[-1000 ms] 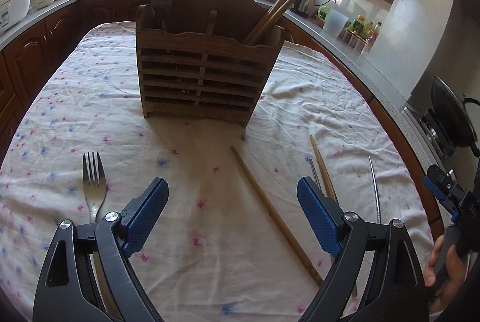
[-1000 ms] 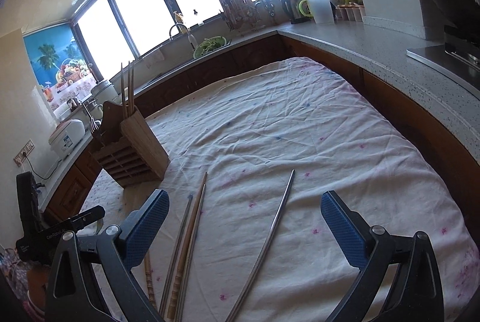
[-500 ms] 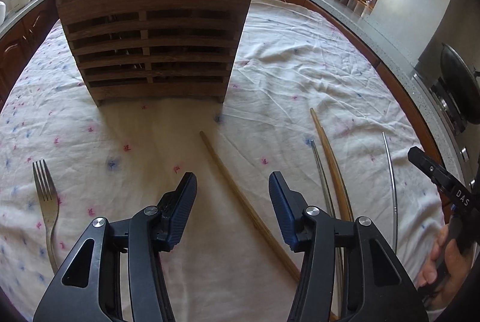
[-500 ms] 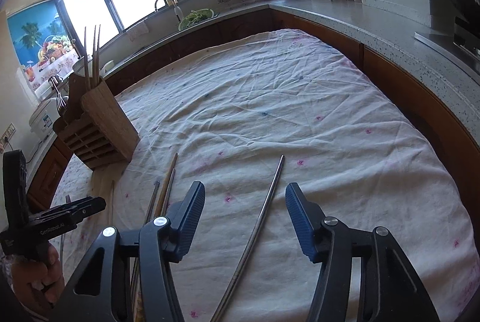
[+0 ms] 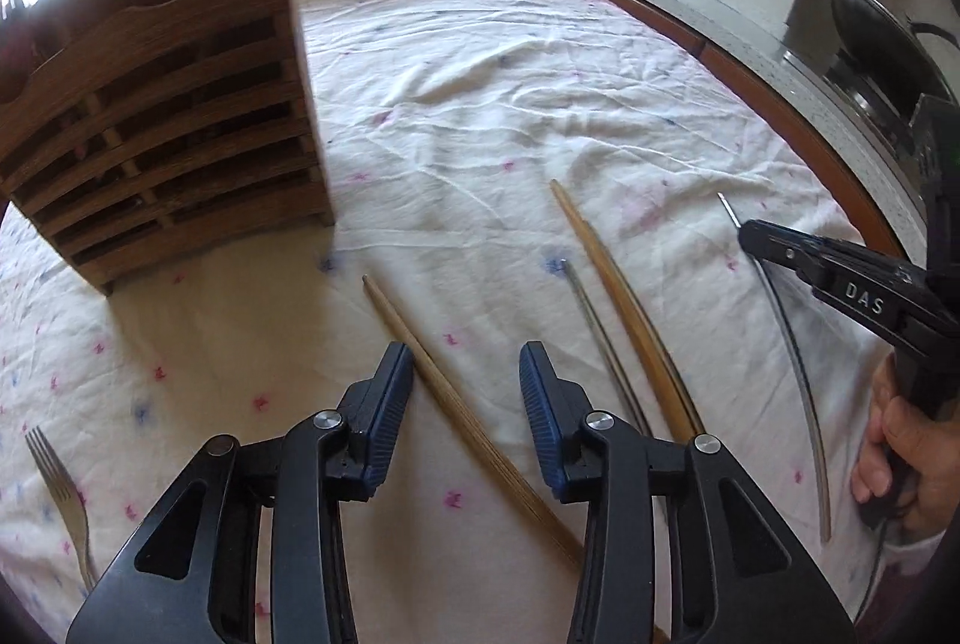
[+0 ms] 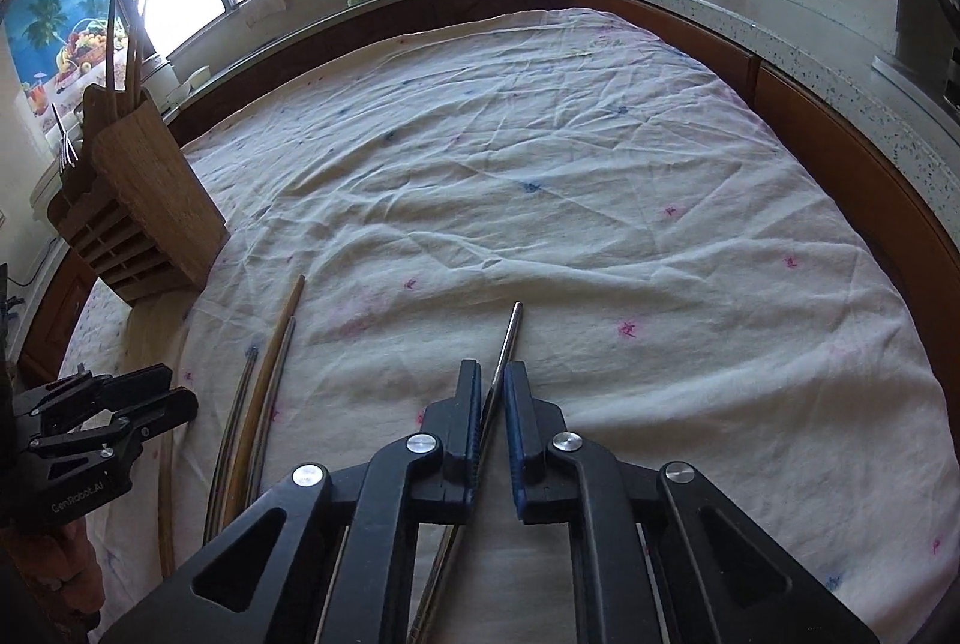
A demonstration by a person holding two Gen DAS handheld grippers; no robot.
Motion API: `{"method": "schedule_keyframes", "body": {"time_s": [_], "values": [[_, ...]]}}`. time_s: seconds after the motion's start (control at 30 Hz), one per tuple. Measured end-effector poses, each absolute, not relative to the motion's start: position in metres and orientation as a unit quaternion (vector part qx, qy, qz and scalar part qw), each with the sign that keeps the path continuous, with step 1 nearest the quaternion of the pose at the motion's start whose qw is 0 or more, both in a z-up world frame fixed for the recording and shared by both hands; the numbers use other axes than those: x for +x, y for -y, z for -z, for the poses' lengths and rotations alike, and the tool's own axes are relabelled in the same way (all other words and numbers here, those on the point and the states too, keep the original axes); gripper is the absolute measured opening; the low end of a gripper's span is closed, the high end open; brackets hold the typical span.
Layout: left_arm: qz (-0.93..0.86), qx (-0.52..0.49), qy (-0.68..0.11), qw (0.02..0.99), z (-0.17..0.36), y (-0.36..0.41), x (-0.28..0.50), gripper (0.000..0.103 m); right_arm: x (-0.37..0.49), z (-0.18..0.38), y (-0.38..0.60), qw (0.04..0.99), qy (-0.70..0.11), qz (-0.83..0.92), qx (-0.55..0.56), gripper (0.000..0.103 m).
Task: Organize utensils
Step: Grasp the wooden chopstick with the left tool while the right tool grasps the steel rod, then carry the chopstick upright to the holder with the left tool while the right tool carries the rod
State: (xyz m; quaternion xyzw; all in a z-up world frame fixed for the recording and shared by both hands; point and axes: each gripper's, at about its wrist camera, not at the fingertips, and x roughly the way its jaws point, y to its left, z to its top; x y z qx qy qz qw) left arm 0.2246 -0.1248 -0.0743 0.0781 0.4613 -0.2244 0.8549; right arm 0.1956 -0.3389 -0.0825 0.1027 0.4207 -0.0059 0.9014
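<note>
Two close downward wrist views, shared tablecloth (image 5: 480,116).

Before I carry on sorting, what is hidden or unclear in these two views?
- Slatted wooden utensil holder, left wrist view: contents dark and blurred, top glared out.
- Silver metal chopstick, right wrist view: lower end behind the right tool.
- Steel fork, left wrist view: handle cut off by the frame edge.

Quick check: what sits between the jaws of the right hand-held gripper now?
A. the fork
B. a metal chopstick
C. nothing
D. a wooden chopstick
B: in the right wrist view the right hand-held gripper has closed its pads onto the metal chopstick, whose tip sticks out ahead over the tablecloth.
</note>
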Motion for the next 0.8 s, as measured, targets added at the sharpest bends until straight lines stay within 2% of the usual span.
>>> {"method": "schedule_keyframes", "body": {"time_s": [0.3, 0.4, 0.43, 0.47, 0.8], "values": [[0.197, 0.073, -0.468, 0.858, 0.074, 0.123, 0.237, 0.036, 0.203, 0.084, 0.338, 0.900, -0.425, 0.006, 0.096, 0.011], [0.193, 0.095, -0.453, 0.865, 0.075, 0.130, 0.236, 0.023, 0.206, 0.085, 0.332, 0.902, -0.424, 0.009, 0.080, 0.009], [0.196, 0.095, -0.450, 0.866, 0.076, 0.131, 0.235, 0.013, 0.207, 0.085, 0.330, 0.902, -0.425, 0.010, 0.074, 0.008], [0.198, 0.096, -0.448, 0.867, 0.076, 0.132, 0.236, 0.009, 0.207, 0.085, 0.328, 0.903, -0.424, 0.010, 0.069, 0.007], [0.220, 0.082, -0.440, 0.866, 0.059, 0.120, 0.218, 0.004, 0.186, 0.060, 0.323, 0.912, -0.398, -0.028, 0.100, 0.005]]}}
